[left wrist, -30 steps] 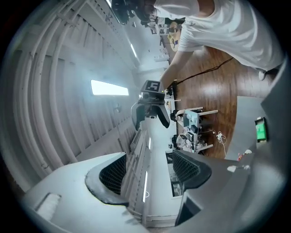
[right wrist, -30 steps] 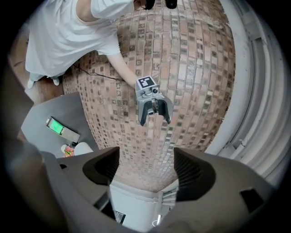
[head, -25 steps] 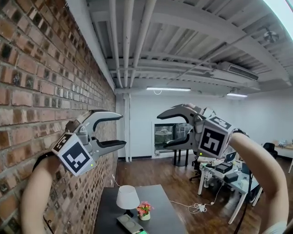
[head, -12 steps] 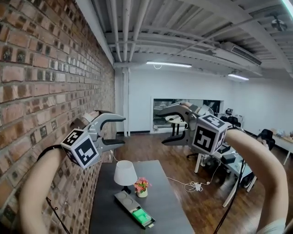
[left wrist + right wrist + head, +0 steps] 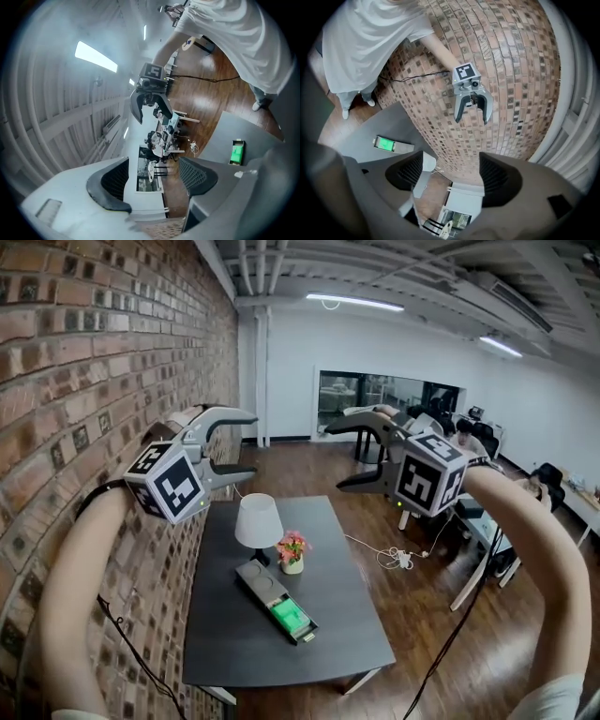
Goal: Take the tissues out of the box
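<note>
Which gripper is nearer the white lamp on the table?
Left, it seems. The left gripper hangs above the lamp, close to the brick wall; the right gripper is held up farther to the lamp's right.

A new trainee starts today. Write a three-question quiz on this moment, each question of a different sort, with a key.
1. True or false: the left gripper holds a tissue.
2. What stands right beside the white lamp on the dark table?
A) a small pot of flowers
B) a kettle
C) a stack of books
3. Fill in: the right gripper is raised above the table, and its jaws are ___, with nothing between them.

Key:
1. False: its jaws are apart and there is nothing between them.
2. A
3. open
</note>
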Action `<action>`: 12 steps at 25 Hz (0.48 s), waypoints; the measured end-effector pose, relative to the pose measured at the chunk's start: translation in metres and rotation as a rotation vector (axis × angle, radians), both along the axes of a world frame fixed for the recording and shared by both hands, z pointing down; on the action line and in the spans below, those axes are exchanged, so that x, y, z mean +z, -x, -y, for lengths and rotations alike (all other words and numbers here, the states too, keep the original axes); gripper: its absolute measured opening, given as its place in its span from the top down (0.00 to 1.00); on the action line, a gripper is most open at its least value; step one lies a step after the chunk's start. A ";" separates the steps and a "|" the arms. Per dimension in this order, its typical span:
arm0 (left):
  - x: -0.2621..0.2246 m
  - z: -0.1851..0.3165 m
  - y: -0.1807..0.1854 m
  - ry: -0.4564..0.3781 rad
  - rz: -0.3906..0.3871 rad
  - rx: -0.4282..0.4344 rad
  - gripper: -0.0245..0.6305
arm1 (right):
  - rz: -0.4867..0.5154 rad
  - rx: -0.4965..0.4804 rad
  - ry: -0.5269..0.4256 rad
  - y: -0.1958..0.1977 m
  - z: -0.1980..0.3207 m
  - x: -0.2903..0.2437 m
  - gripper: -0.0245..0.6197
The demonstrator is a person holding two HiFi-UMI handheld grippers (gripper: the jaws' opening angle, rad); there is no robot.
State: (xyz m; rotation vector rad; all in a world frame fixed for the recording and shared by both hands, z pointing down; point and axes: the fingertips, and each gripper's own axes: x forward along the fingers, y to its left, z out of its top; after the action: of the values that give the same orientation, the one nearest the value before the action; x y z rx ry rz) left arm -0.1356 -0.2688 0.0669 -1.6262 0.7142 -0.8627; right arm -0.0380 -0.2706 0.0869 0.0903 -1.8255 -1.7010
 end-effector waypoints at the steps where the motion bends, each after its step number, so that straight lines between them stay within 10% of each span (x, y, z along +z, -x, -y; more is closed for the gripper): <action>1: 0.004 0.001 0.000 0.009 -0.009 0.000 0.45 | -0.006 0.002 0.013 -0.001 0.000 0.007 0.36; 12: 0.069 0.002 -0.004 0.109 -0.027 -0.003 0.45 | -0.032 -0.011 0.151 0.003 0.001 0.091 0.36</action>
State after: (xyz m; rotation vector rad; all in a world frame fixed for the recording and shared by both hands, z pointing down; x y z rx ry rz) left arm -0.1317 -0.2704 0.1360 -1.7365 0.6990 -0.8967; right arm -0.0410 -0.2713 0.1776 -0.0098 -1.9267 -1.5568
